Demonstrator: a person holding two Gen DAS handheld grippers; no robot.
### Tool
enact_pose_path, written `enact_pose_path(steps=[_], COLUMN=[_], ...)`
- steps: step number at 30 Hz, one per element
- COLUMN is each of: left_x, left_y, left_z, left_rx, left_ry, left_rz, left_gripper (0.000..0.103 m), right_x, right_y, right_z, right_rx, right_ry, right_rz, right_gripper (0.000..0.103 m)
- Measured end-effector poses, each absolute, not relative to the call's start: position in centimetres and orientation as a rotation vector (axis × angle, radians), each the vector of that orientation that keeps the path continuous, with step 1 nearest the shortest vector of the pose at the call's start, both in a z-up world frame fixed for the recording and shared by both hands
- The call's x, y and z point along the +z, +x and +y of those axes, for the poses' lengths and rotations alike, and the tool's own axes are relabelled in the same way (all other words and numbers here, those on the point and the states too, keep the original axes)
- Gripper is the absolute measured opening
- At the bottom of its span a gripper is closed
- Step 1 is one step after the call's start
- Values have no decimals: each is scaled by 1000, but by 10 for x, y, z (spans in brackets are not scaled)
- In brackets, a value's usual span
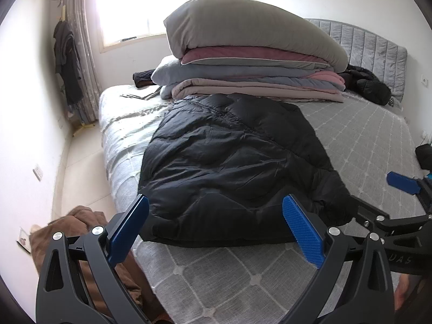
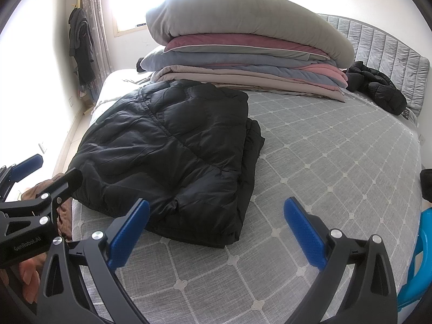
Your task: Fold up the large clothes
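Observation:
A large black puffer coat (image 1: 229, 162) lies folded flat on the grey quilted bed (image 1: 364, 140), near its left and front edges. In the right wrist view the same coat (image 2: 172, 156) shows as a neat rectangle with layered edges on its right side. My left gripper (image 1: 216, 216) hovers open just above the coat's near edge, nothing between its blue pads. My right gripper (image 2: 216, 216) stands open over bare bedcover, to the right of the coat's near corner. Each gripper appears at the edge of the other's view.
A tall stack of folded quilts and blankets (image 1: 248, 54) fills the back of the bed (image 2: 337, 148). Another black jacket (image 2: 378, 89) lies crumpled by the headboard. Brown cloth (image 1: 81, 229) lies off the bed's left front corner. A blue plastic object (image 2: 415, 264) sits at the right.

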State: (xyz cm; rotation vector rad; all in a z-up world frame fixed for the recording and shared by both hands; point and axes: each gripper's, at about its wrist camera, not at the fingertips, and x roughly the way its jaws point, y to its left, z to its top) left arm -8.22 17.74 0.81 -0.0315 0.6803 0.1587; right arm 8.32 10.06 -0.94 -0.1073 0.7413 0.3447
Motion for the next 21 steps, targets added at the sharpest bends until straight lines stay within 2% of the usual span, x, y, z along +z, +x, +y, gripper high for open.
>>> enact_pose_path(steps=[4,12,16,21], left_x=[8,11,6,4], left_y=[-88,-90,-79,-78], left_z=[190,173,183,189], left_rx=[7,145,134,141], left_ry=[-196,-28,-90,-108], left_rz=[648,611,693,701], left_gripper=[95,95,95,95], right_x=[-9,-9,-10,-9], right_y=[83,83,85,85], right_z=[101,98,96,95], right_rx=[343,340,337,337], right_ry=[-108,-109,-110,-111], right_rz=[741,739,742,740], right_gripper=[96,96,96,96])
